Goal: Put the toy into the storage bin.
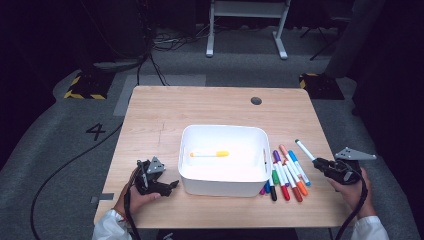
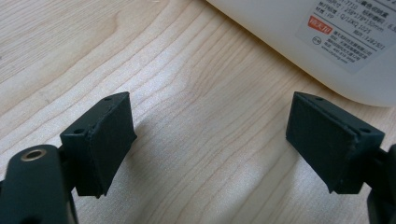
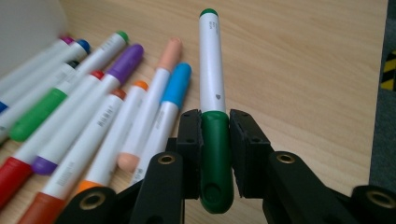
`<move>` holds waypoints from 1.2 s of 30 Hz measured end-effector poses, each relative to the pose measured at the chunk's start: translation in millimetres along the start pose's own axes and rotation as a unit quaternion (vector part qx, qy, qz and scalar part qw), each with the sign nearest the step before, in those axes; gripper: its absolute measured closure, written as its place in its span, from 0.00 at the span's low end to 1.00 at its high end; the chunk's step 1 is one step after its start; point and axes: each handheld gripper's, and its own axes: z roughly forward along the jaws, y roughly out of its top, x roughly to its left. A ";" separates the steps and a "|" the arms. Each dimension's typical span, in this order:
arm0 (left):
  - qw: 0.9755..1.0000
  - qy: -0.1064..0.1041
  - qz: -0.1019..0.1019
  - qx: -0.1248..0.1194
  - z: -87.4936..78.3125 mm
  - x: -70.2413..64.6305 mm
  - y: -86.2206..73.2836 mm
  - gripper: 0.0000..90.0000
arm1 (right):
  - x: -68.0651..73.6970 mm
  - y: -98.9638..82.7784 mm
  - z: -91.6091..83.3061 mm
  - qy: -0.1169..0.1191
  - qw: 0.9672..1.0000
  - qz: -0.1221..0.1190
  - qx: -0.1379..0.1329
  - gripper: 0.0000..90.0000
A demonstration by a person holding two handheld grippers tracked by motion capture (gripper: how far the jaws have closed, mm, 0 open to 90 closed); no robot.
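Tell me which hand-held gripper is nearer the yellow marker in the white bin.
Left. The left hand-held gripper sits beside the white bin holding the yellow marker; the right hand-held gripper is past the loose markers.

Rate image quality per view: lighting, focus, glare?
High view: table evenly lit, surroundings dark, white bin nearly blown out, picture soft. Left gripper view: wood sharp, soft shadows under the open left gripper. Right gripper view: green marker crisp in the right gripper, far markers softer.
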 end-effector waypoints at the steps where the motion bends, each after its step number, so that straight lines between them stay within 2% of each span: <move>1: 1.000 0.000 0.000 0.000 0.0 0.0 0.0 0.17 | 1.4 2.7 -1.9 0.004 1.000 0.002 -0.004 0.84; 5: 1.000 0.000 0.001 0.000 0.0 0.1 0.0 0.17 | 10.2 20.4 -11.2 0.020 0.999 -0.012 -0.026 0.84; 7: 1.000 0.000 0.000 0.000 0.0 0.0 0.0 0.17 | 17.8 32.1 -16.1 0.030 0.999 -0.026 -0.034 0.84; 13: 1.000 0.000 0.000 0.000 0.0 0.1 0.0 0.17 | 39.8 64.2 -28.5 0.063 0.994 -0.065 -0.061 0.84; 17: 1.000 -0.001 0.001 0.001 -0.1 0.2 0.1 0.17 | 50.9 82.0 -33.9 0.081 0.991 -0.081 -0.073 0.84; 24: 1.000 -0.001 0.000 0.000 -0.1 0.1 0.0 0.17 | 72.1 108.0 -35.5 0.105 0.985 -0.115 -0.075 0.84; 26: 1.000 0.000 0.001 0.000 0.0 0.1 0.0 0.17 | 79.7 114.7 -35.2 0.112 0.982 -0.130 -0.075 0.84; 30: 1.000 -0.001 0.001 0.001 -0.1 0.2 0.1 0.17 | 94.4 126.2 -33.7 0.123 0.979 -0.146 -0.076 0.84; 33: 1.000 -0.001 0.001 0.000 -0.1 0.2 0.1 0.17 | 104.9 134.4 -30.4 0.138 0.975 -0.157 -0.079 0.84; 34: 1.000 0.000 0.001 0.000 0.0 0.1 0.0 0.17 | 109.6 136.9 -29.0 0.141 0.974 -0.157 -0.077 0.84; 35: 1.000 0.000 0.000 0.000 0.0 0.0 0.0 0.17 | 112.9 139.7 -27.1 0.145 0.972 -0.166 -0.075 0.84; 36: 1.000 -0.001 0.001 0.001 -0.1 0.2 0.1 0.17 | 118.3 142.1 -25.2 0.153 0.972 -0.162 -0.072 0.84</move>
